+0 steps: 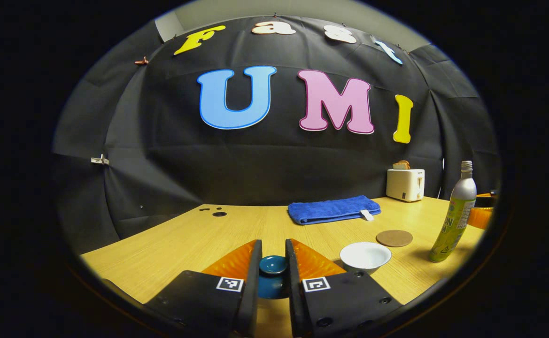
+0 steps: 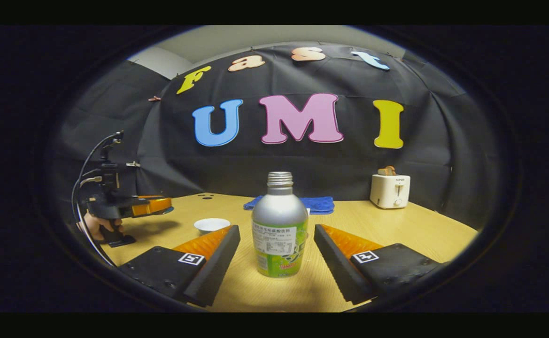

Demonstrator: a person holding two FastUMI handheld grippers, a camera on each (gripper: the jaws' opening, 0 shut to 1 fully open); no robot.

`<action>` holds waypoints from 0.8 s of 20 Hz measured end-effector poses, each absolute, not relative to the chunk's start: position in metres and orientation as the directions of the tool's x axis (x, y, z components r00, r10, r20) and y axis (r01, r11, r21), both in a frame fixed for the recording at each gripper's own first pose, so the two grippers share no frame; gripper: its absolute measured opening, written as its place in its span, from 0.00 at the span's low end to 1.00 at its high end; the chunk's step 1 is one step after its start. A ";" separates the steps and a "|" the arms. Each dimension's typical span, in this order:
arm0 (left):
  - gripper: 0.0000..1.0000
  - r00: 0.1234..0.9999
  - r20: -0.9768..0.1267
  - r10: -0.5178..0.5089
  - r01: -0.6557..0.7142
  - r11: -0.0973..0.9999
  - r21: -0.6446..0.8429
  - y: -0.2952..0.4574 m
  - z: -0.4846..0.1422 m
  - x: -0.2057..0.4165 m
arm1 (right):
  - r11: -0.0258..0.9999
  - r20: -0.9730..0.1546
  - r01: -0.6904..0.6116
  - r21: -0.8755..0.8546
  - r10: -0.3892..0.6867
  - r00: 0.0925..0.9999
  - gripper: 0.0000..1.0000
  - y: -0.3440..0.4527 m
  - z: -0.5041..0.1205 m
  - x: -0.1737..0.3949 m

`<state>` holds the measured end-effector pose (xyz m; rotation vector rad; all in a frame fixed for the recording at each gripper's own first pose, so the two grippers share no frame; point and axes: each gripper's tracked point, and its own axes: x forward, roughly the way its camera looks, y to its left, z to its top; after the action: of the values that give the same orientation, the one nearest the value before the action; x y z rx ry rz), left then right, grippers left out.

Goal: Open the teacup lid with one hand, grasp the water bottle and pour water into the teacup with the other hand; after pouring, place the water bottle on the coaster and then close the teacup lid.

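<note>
Left gripper view: left gripper pinching teacup lid, off the teacup. Right gripper open around water bottle, ready to grab.

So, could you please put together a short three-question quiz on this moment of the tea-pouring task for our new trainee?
1. True or false: the left gripper holds the teal lid between its fingers.
2. In the right gripper view, the water bottle stands: A) clamped by the right gripper; B) upright between its open fingers, untouched; C) on the coaster.
3. Fill in: the white teacup now sits ____, its inside showing.

Key: 1 true. 2 B. 3 uncovered; the lid is off it, and the blue towel and toaster lie behind.
</note>
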<state>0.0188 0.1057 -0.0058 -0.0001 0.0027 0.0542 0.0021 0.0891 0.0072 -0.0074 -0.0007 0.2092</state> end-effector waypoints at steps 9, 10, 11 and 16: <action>0.31 1.000 0.001 -0.015 0.015 1.000 0.002 0.110 -0.006 0.018 | 0.992 -0.037 -0.076 -0.099 0.073 0.997 0.98 0.083 -0.009 0.053; 0.31 1.000 0.001 -0.022 0.022 1.000 0.002 0.110 -0.006 0.018 | 0.992 -0.047 -0.072 -0.099 0.068 0.997 0.98 0.082 -0.011 0.056; 0.31 1.000 0.001 -0.028 0.028 1.000 0.001 0.109 -0.005 0.019 | 0.993 -0.050 -0.064 -0.101 0.060 0.997 0.98 0.082 -0.012 0.057; 0.32 0.999 0.001 -0.051 0.051 0.999 0.001 0.110 -0.006 0.022 | 0.994 -0.052 -0.048 -0.101 0.043 0.998 0.86 0.086 -0.013 0.061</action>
<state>0.0224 0.1097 -0.0058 0.0013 -0.0012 -0.0511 0.0609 0.0856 -0.0128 -0.1020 0.0500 0.0453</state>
